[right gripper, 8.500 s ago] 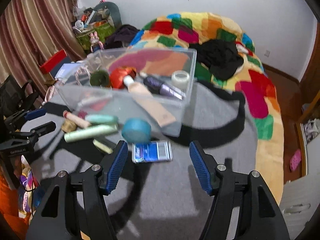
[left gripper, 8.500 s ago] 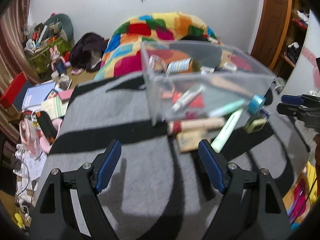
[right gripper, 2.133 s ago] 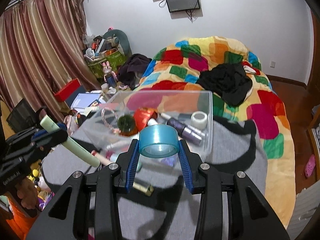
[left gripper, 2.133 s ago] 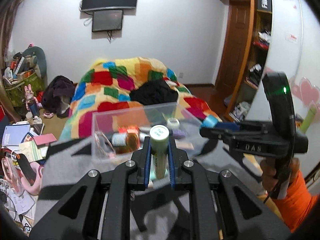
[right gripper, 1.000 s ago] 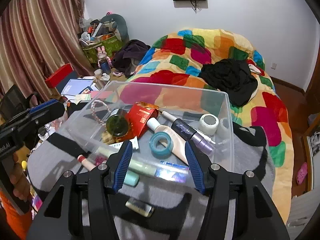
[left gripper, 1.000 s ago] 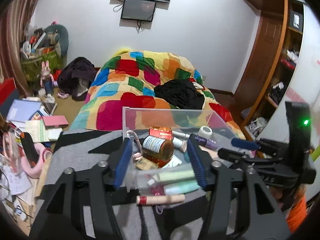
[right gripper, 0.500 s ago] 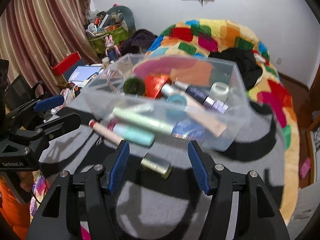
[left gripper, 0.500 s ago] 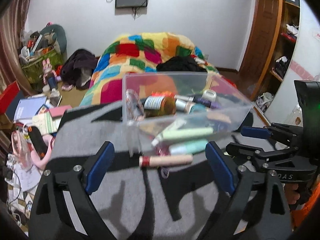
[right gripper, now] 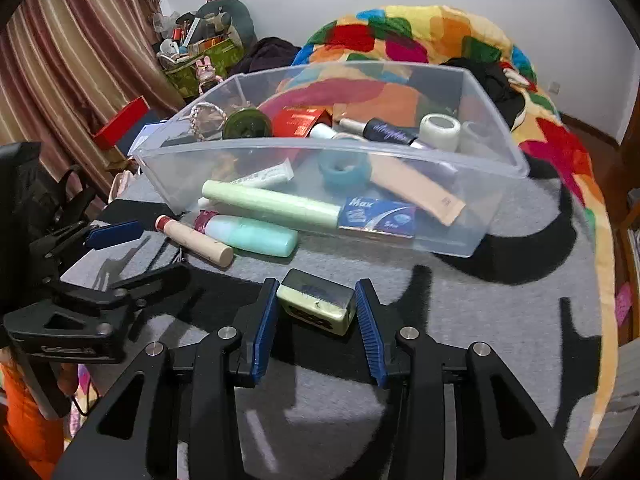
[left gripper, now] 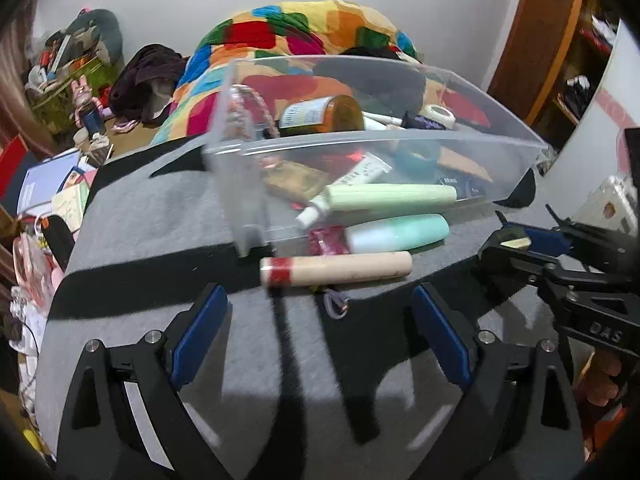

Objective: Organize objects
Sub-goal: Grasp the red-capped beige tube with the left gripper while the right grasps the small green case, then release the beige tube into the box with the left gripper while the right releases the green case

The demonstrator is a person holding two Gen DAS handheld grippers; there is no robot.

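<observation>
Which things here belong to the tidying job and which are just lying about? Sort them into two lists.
Job:
clear plastic bin
small pale-green block between the right hand-held gripper pads
beige tube with red band
mint-green bottle
small red packet
open left hand-held gripper

Lying about:
patchwork multicoloured quilt
striped brown curtain
red flat box

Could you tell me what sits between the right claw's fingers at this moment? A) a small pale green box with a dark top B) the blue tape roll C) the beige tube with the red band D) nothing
A: the small pale green box sits between the right claw fingers, on the grey cloth.
</observation>
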